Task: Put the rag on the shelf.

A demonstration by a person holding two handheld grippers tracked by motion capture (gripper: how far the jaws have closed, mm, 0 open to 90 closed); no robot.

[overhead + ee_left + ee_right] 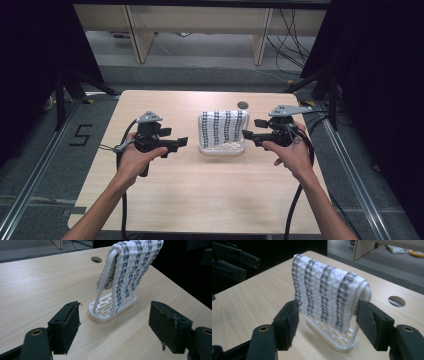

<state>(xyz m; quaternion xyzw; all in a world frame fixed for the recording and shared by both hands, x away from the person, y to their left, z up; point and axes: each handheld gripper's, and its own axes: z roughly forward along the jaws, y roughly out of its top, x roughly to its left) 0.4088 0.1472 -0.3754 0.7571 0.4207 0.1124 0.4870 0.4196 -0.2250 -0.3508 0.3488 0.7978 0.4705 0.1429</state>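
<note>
1. A white-and-grey striped waffle-weave cloth (223, 127) hangs folded over the curved bar of a white slotted plastic rack (222, 148). The rack stands on the light wooden table (200, 200), midway between its left and right edges and nearer the far edge than the near one, just in front of the round cable hole (242, 105).

2. The drape keeps the cloth off the table, with both hanging sides exposed, so jaws could close on a hem or an edge from either side.

3. The left gripper (179, 143) sits to the left of the rack, apart from it, and points at it. Its jaws are spread wide with nothing between them; in the left gripper view the rack's end stands ahead of the pads (65, 326), untouched.

4. The right gripper (253, 129) is at the rack's right side, much closer. Its jaws are released too, and in the right gripper view the cloth's hanging face lies in line between the pads (369, 322), neither of them pressing on it.

5. Judging by this, the right gripper is lined up to pinch the cloth first, while the left waits for the opposite edge.
</note>
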